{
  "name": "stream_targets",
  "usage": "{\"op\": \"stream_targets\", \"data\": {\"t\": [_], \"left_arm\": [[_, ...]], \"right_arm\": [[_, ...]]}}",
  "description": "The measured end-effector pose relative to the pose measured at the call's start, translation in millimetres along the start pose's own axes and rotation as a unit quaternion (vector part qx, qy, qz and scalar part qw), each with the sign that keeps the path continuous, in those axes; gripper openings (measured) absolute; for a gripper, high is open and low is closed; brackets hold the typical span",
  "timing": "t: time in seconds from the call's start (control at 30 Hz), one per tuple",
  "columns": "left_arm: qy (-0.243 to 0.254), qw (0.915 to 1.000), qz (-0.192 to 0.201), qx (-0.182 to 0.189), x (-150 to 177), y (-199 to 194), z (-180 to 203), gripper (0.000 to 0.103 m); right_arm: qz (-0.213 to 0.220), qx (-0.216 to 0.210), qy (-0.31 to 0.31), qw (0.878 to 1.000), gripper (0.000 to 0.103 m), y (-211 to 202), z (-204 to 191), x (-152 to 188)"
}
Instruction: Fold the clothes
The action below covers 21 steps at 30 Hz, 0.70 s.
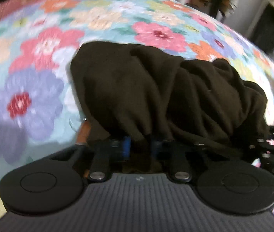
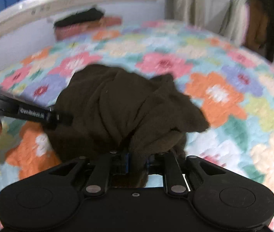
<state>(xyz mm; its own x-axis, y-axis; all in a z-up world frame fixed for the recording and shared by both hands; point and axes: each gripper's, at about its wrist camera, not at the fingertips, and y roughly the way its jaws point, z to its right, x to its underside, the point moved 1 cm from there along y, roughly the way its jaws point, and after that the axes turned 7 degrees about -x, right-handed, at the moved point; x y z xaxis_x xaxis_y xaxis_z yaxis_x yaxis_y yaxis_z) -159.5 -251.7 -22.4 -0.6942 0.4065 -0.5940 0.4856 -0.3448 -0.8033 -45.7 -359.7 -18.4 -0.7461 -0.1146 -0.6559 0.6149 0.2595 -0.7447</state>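
Your left tool point(image 1: 139, 145) is clenched on the dark brown garment point(image 1: 156, 89), and your right tool point(image 2: 138, 160) is pinching the same bunched cloth. It hangs crumpled between both tools, just over the floral bedspread point(image 2: 224, 96), folded clothes point(image 2: 86, 23) stacked at the far edge.

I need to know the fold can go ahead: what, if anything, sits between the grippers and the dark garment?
Nothing visible. The left gripper and the right gripper are each shut directly on the dark brown garment, which bunches between them above the floral bedspread. No other item lies under it.
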Motion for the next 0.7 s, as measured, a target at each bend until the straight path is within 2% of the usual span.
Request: {"op": "stream_targets", "data": {"t": [0.07,0.13,0.17,0.2,0.3,0.47,0.53,0.57,0.6,0.63,0.7], "left_arm": [[0.053,0.9965,0.042,-0.049,-1,-17,8,0.011],[0.079,0.9907,0.073,-0.083,-1,-27,10,0.010],[0.078,0.9896,0.083,-0.088,-2,-31,8,0.009],[0.061,0.9912,0.084,-0.081,-5,-32,2,0.009],[0.008,0.9947,0.088,-0.052,-14,-31,-20,0.009],[-0.067,0.9905,0.120,-0.005,-31,-36,-49,0.009],[-0.059,0.9880,0.141,-0.018,-46,-56,-51,0.008],[-0.052,0.9850,0.162,-0.029,-53,-68,-51,0.003],[-0.044,0.9802,0.189,-0.039,-58,-83,-52,0.003],[-0.043,0.9764,0.208,-0.039,-62,-95,-53,0.003],[-0.066,0.9757,0.208,-0.020,-63,-99,-62,0.003]], "right_arm": [[-0.007,0.001,-0.010,1.000,0.021,4,-2,-6],[-0.011,0.002,-0.019,1.000,0.015,8,-3,-12],[0.004,0.000,-0.015,1.000,0.014,4,-2,-16],[0.020,-0.001,-0.013,1.000,0.012,0,0,-20],[0.058,0.040,-0.063,0.996,0.011,-11,-8,-39],[0.147,0.068,-0.097,0.982,0.010,-36,-12,-107],[0.208,0.062,-0.122,0.968,0.010,-56,-26,-132],[0.241,0.057,-0.138,0.959,0.010,-67,-35,-141],[0.271,0.049,-0.151,0.949,0.010,-77,-44,-149],[0.272,0.034,-0.148,0.950,0.011,-82,-48,-155],[0.247,0.020,-0.125,0.961,0.014,-78,-46,-153]]}}
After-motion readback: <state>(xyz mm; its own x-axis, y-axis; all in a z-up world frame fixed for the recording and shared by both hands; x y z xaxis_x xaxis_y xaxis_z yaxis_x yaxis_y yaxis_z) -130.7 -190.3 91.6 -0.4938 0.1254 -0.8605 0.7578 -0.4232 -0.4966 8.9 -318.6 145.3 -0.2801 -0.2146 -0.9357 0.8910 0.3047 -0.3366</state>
